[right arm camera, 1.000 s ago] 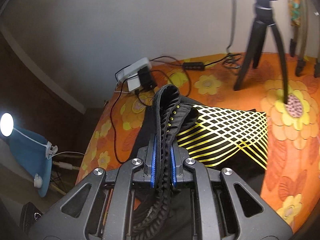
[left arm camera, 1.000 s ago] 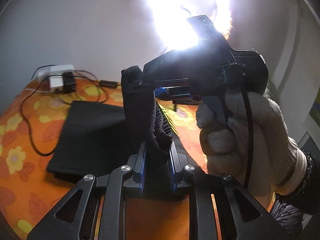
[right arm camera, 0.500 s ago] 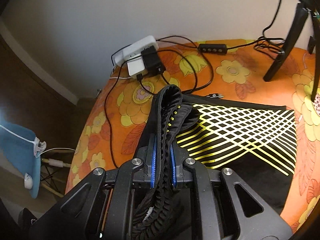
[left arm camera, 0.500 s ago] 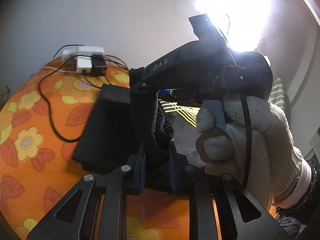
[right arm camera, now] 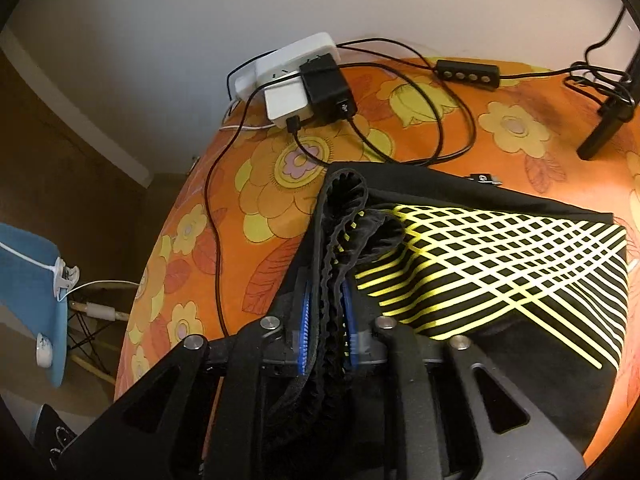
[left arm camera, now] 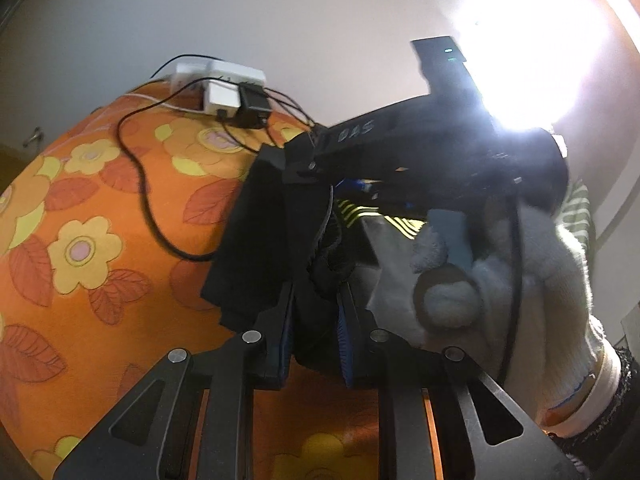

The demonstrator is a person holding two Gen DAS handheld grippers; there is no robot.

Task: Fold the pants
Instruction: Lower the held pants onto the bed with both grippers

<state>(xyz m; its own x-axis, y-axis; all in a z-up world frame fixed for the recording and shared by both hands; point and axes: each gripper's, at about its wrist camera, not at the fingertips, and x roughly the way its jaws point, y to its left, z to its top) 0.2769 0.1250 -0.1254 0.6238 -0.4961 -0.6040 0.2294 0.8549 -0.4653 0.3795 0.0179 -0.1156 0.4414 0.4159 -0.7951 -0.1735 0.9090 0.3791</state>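
Observation:
Black pants with a yellow grid print lie partly folded on the orange flowered tablecloth. My right gripper has the ribbed waistband standing up between its blue pads; its jaws are opening, and the band still touches the pads. In the left wrist view the pants hang as a dark fold, and my left gripper is shut on a bunch of that black cloth. The right gripper's black body sits just beyond, held by a white-gloved hand.
A white power strip with adapters and looping cables lie just past the pants near the far edge. An inline switch and a tripod leg stand at the back right. The table drops off at left, a blue chair beyond.
Both grippers have sunk and moved with the waistband toward the power strip, which now looks nearer. The right pads stand slightly wider apart than before.

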